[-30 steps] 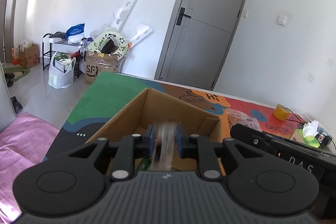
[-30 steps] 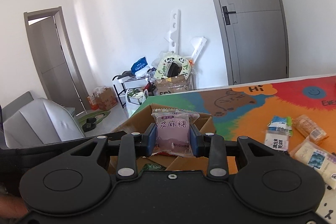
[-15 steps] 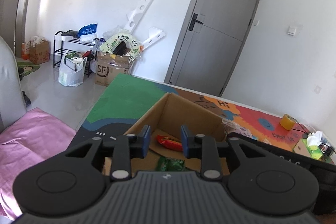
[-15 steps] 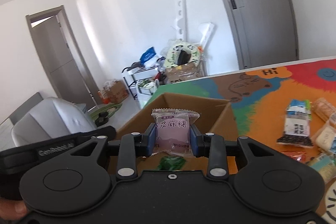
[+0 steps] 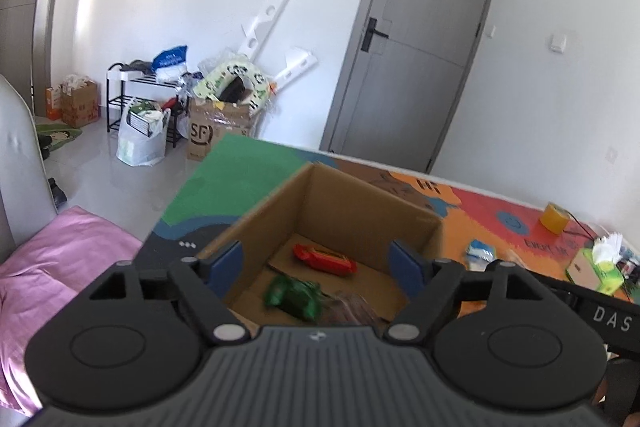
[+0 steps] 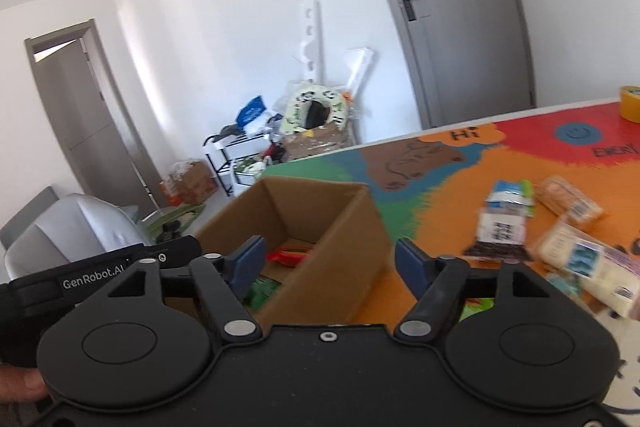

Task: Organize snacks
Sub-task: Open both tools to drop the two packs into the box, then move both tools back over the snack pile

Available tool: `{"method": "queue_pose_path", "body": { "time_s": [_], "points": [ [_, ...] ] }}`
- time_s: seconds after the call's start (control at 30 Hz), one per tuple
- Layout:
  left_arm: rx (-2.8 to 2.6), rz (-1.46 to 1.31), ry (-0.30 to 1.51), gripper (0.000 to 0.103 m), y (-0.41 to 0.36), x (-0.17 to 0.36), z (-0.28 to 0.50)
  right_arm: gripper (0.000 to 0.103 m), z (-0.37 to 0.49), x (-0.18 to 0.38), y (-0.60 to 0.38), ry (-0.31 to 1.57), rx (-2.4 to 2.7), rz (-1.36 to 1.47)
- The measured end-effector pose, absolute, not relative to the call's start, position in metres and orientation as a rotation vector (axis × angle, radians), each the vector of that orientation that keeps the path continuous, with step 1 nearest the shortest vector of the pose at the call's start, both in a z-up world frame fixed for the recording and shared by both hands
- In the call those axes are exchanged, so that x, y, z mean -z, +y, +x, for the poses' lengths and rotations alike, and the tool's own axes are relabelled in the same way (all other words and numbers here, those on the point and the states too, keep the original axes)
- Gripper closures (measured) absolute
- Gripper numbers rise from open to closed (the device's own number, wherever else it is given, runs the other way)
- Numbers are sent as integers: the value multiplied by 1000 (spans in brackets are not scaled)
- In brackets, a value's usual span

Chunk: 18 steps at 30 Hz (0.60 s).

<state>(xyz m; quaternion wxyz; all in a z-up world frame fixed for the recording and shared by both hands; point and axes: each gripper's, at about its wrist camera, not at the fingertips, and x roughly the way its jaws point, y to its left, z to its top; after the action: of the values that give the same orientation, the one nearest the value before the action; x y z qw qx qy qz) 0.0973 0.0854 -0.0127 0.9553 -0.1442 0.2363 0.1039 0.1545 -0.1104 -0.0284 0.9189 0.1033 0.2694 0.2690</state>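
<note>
While both pairs of jaws are opening wide with nothing between their blue pads, the left gripper [image 5: 316,263] and the right gripper [image 6: 330,259] hang over the open cardboard box [image 5: 360,203] – the landmark here, standing on the colourful mat [image 6: 440,187]. Inside the box, on its floor, lie a red snack packet [image 5: 325,259] toward the far wall, a green packet [image 5: 294,295] nearer the left camera, and a brownish wrapper [image 5: 352,307] just beside the green one, too blurred to read. In the right wrist view the box sits below and slightly left of the jaws – its near corner between the fingers. To the right of the box, on the mat and well apart from it, loose snacks wait: a blue-and-white packet [image 6: 506,219], a tan bar [image 6: 568,203] and a pale packet [image 6: 588,263]. A yellow tape roll [image 6: 630,103] stands beyond these, far from the box
</note>
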Motion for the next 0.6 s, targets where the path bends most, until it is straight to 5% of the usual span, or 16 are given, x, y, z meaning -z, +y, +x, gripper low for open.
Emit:
{"method": "queue_pose_path", "body": {
  "time_s": [0.37, 0.6],
  "points": [
    [-169, -225, 485, 15, 49, 9, 94, 5, 142, 34, -148, 544, -469, 228],
    [-125, -213, 481, 14, 24, 5, 91, 0, 132, 37, -176, 552, -419, 221]
  ]
}}
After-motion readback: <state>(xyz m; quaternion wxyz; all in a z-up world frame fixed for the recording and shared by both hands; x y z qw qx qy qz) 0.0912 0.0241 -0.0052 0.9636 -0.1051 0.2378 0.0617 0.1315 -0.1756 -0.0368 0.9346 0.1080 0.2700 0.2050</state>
